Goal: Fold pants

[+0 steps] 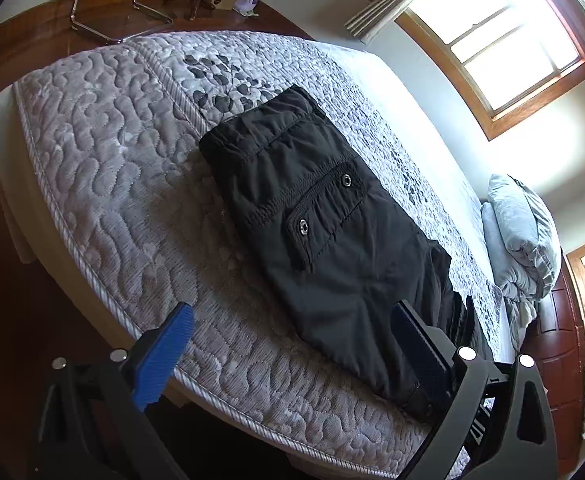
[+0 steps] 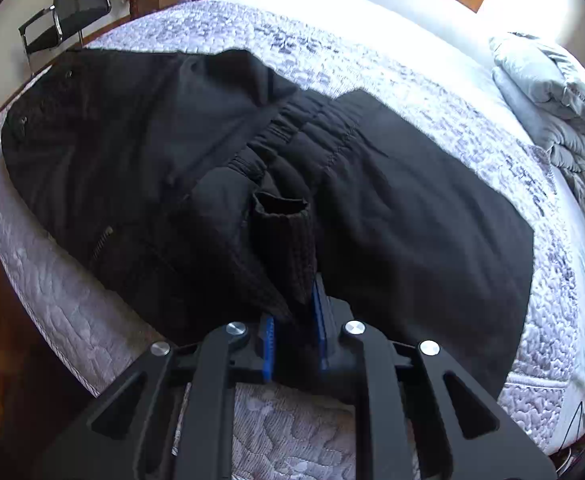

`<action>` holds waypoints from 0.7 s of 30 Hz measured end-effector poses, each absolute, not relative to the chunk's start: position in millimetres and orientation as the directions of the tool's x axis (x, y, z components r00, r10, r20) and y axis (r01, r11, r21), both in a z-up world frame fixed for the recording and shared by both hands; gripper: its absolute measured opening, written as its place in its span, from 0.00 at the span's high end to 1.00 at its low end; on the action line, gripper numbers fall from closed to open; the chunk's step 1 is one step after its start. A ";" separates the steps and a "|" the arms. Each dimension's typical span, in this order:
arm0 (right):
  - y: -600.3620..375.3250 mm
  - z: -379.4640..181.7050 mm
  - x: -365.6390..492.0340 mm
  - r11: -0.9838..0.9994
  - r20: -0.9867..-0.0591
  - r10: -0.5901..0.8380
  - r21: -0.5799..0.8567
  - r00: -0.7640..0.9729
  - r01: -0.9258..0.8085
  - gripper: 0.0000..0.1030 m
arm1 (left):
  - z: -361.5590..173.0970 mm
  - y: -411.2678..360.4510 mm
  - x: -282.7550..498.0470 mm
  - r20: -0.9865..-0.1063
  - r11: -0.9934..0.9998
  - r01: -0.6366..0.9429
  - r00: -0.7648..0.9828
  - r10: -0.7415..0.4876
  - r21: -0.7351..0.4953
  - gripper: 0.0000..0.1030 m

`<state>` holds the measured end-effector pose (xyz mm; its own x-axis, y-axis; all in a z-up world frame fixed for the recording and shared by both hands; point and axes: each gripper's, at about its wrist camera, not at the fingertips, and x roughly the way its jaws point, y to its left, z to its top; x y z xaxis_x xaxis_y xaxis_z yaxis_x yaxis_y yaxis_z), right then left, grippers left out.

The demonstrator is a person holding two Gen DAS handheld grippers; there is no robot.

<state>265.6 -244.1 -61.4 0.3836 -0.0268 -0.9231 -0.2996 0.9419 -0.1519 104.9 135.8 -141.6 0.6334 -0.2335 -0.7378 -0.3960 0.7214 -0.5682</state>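
Black pants (image 1: pixel 316 216) lie flat on the quilted mattress (image 1: pixel 112 168), with a snap-flap pocket facing up. My left gripper (image 1: pixel 292 320) is open above the near part of the pants; its right finger (image 1: pixel 420 344) is over the cloth and its left finger (image 1: pixel 168 344) is over bare mattress. In the right wrist view the pants (image 2: pixel 412 208) spread across the bed. My right gripper (image 2: pixel 294 320) is shut on a ribbed cuff of the pants (image 2: pixel 284 236), which is lifted and bunched between its blue pads.
A folded grey blanket (image 1: pixel 524 236) lies at the head of the bed, also in the right wrist view (image 2: pixel 552 100). A black chair (image 2: pixel 72 4) and boxes stand on the wooden floor beyond the bed. The mattress edge (image 1: pixel 92 280) drops off close to my grippers.
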 end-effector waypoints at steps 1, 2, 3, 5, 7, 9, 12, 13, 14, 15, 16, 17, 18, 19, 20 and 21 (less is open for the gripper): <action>-243.9 -62.2 265.1 0.941 -0.923 -0.025 -0.151 0.383 -0.302 0.86 | -141.3 135.4 105.3 -0.738 0.722 -0.395 0.634 -0.234 -0.568 0.04; -243.6 -62.6 264.6 0.939 -0.923 -0.025 -0.152 0.383 -0.307 0.85 | -140.8 135.3 106.0 -0.737 0.723 -0.394 0.634 -0.233 -0.568 0.04; -243.5 -63.0 264.1 0.938 -0.923 -0.023 -0.153 0.383 -0.311 0.85 | -139.7 135.2 106.8 -0.736 0.723 -0.393 0.635 -0.233 -0.568 0.04; -243.9 -64.6 263.7 0.938 -0.926 -0.017 -0.146 0.378 -0.315 0.81 | -138.2 135.5 108.8 -0.733 0.722 -0.391 0.638 -0.233 -0.571 0.04; -244.7 -65.9 263.8 0.940 -0.930 0.003 -0.123 0.368 -0.319 0.75 | -136.6 135.3 111.7 -0.731 0.723 -0.387 0.640 -0.236 -0.572 0.04; -247.2 -64.3 262.4 0.943 -0.932 0.040 -0.084 0.361 -0.321 0.68 | -135.5 135.3 115.4 -0.731 0.724 -0.382 0.639 -0.242 -0.574 0.04; -254.6 -55.3 256.7 0.946 -0.935 0.137 0.026 0.328 -0.322 0.50 | -135.1 134.3 118.5 -0.732 0.722 -0.384 0.634 -0.248 -0.576 0.04; -258.9 -51.0 253.6 0.942 -0.929 0.195 0.088 0.314 -0.325 0.42 | -135.3 134.1 118.9 -0.732 0.720 -0.384 0.633 -0.251 -0.578 0.04; -264.5 -46.4 250.5 0.928 -0.916 0.276 0.174 0.292 -0.330 0.37 | -135.5 133.3 119.0 -0.733 0.718 -0.385 0.631 -0.254 -0.580 0.04; -271.6 -41.3 246.1 0.902 -0.889 0.378 0.290 0.260 -0.321 0.36 | -135.5 132.6 119.1 -0.734 0.717 -0.386 0.629 -0.255 -0.580 0.04; -278.7 -37.7 245.2 0.877 -0.862 0.448 0.371 0.236 -0.307 0.32 | -135.6 132.4 119.2 -0.735 0.718 -0.386 0.628 -0.255 -0.579 0.04; -285.7 -34.4 243.7 0.857 -0.838 0.495 0.428 0.230 -0.287 0.31 | -135.4 132.0 119.3 -0.737 0.719 -0.387 0.626 -0.254 -0.577 0.04; -294.1 -28.8 242.5 0.855 -0.818 0.511 0.453 0.263 -0.254 0.31 | -135.3 131.4 119.6 -0.738 0.720 -0.388 0.625 -0.253 -0.575 0.04; -299.8 -23.7 242.6 0.853 -0.801 0.520 0.467 0.296 -0.233 0.31 | -135.3 131.3 119.9 -0.739 0.720 -0.388 0.625 -0.253 -0.575 0.04; -306.3 -18.6 244.4 0.846 -0.783 0.532 0.486 0.322 -0.217 0.31 | -135.3 131.2 120.4 -0.740 0.720 -0.390 0.624 -0.252 -0.574 0.04; -311.3 -16.1 248.6 0.843 -0.771 0.538 0.501 0.340 -0.198 0.31 | -135.5 131.0 121.1 -0.741 0.718 -0.395 0.623 -0.249 -0.573 0.04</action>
